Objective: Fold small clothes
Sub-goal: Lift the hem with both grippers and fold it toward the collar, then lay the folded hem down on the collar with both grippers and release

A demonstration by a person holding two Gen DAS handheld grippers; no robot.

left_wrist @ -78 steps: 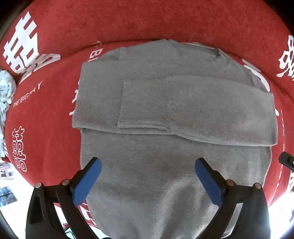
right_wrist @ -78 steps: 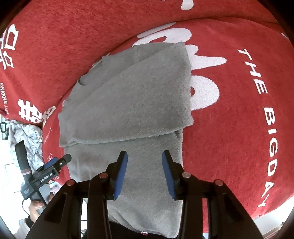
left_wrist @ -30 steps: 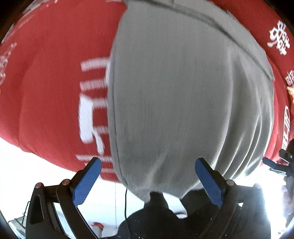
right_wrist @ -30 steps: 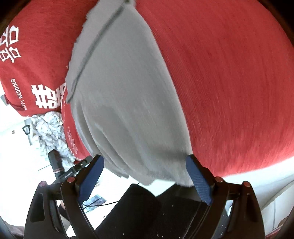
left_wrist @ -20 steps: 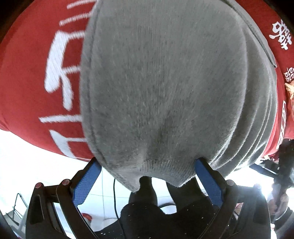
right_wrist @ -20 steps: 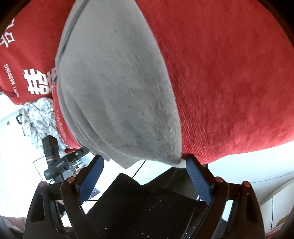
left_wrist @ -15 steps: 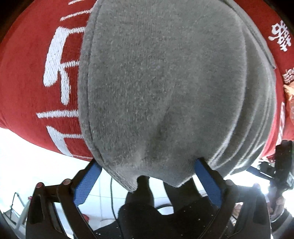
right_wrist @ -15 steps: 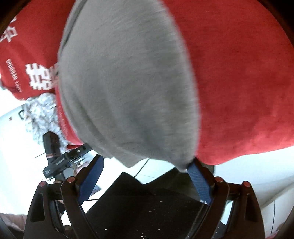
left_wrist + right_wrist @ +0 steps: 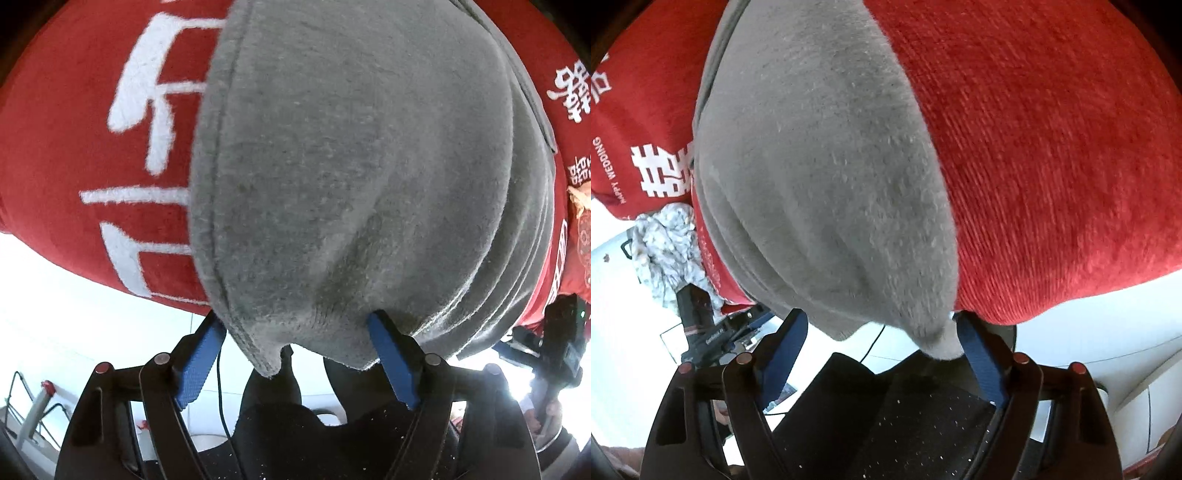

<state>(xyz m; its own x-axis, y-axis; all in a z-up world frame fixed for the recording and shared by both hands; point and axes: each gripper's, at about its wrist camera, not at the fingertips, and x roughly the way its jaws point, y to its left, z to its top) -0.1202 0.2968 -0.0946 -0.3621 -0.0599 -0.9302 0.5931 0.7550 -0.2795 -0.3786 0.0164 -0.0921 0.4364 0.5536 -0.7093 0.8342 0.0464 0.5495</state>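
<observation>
While the grey sweater (image 9: 351,166) is lying on the red blanket (image 9: 1052,166), its hem is hanging over the edge. Left gripper (image 9: 295,354) and right gripper (image 9: 882,350) are both spread wide around that hem, clamping nothing.
</observation>
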